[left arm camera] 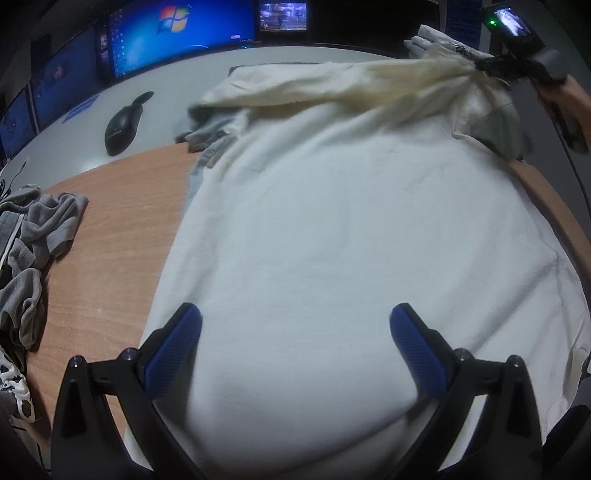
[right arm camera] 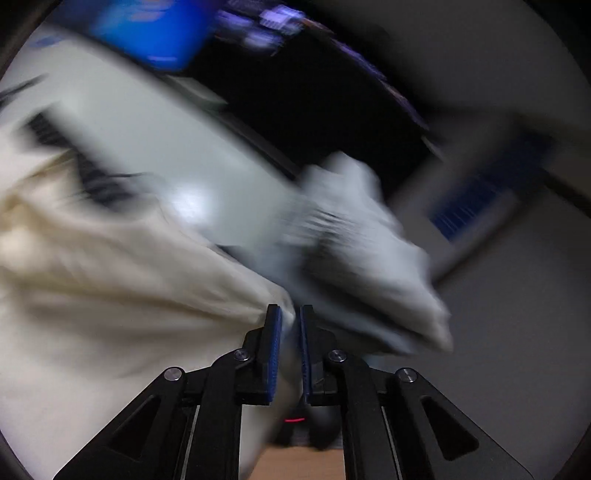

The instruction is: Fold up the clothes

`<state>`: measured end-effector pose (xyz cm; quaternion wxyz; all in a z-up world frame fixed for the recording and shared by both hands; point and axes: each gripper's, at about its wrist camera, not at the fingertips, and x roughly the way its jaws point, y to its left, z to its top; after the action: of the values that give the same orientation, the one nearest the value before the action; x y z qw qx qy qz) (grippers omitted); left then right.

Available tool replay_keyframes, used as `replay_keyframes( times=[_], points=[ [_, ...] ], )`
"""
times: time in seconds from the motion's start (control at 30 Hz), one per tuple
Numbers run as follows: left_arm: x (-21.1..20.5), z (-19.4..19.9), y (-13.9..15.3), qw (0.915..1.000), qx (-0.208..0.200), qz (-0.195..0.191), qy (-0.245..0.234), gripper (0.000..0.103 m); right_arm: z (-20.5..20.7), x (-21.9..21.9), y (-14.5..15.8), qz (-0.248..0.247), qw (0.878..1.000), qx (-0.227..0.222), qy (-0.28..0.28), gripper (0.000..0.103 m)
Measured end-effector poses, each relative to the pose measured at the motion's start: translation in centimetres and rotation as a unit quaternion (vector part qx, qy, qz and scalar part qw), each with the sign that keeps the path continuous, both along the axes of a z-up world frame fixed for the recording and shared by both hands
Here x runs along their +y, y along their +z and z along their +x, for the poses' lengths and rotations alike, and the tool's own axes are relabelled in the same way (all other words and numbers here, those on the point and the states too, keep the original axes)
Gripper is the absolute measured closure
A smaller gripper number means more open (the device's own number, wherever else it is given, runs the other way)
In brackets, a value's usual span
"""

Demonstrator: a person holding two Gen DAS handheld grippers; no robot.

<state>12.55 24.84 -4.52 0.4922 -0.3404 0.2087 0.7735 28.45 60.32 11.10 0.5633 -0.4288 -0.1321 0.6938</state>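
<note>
a big white shirt [left arm camera: 332, 229] lies spread flat on a round wooden table [left arm camera: 122, 206]. it covers most of the table top, and its near edge hangs off the table's near side.

the left gripper [left arm camera: 295, 321] hovers just over the near part of the shirt. its two blue pads [left arm camera: 173, 350] are far apart, and nothing is between them. i cannot tell if the pads touch the cloth.

the right gripper [right arm camera: 291, 325] is at the far right corner of the shirt. its two blue pads are squeezed almost together, and a bunch of the shirt's cloth is pinched between them. in the left wrist view this gripper [left arm camera: 491, 66] pulls a long piece of the shirt up off the table, and the cloth stretches tight back across the shirt's far end. a bit of a hand [left arm camera: 565, 92] holds that gripper. the right wrist view is very blurry, so little else is clear there.

a pile of grey clothes [left arm camera: 37, 240] sits on the table to the left of the shirt, well apart from it. another grey piece [left arm camera: 210, 133] peeks out from under the shirt's far left edge.

beyond the shirt's far left corner, a black scanner [left arm camera: 123, 125] lies on a pale desk [left arm camera: 92, 122]. behind it glow some blue computer screens [left arm camera: 181, 33].
</note>
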Motion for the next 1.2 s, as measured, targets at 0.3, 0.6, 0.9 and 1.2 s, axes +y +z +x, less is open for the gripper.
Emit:
replay_keyframes(
  times=[0.3,0.6,0.9,1.2],
  points=[
    [-0.4,-1.0,1.4,0.999,-0.044,-0.005,0.009,0.003,7.6,-4.3,-0.6,-0.173,0.958,0.21,0.091,0.039],
    [6.1,-8.1,9.3,0.9996,0.014,0.001,0.024,0.002,4.4,-16.0,-9.8,-0.302,0.891,0.183,0.284,0.036],
    [15.1,-6.8,6.0,0.9832,0.168,-0.071,0.002,0.027,2.4,-17.4,-12.3,-0.329,0.886,0.132,0.298,0.001],
    [17.4,-5.8,5.9,0.9684,0.23,-0.074,-0.06,0.008,3.0,-15.6,-11.5,-0.368,0.86,0.179,0.305,0.0]
  ],
)
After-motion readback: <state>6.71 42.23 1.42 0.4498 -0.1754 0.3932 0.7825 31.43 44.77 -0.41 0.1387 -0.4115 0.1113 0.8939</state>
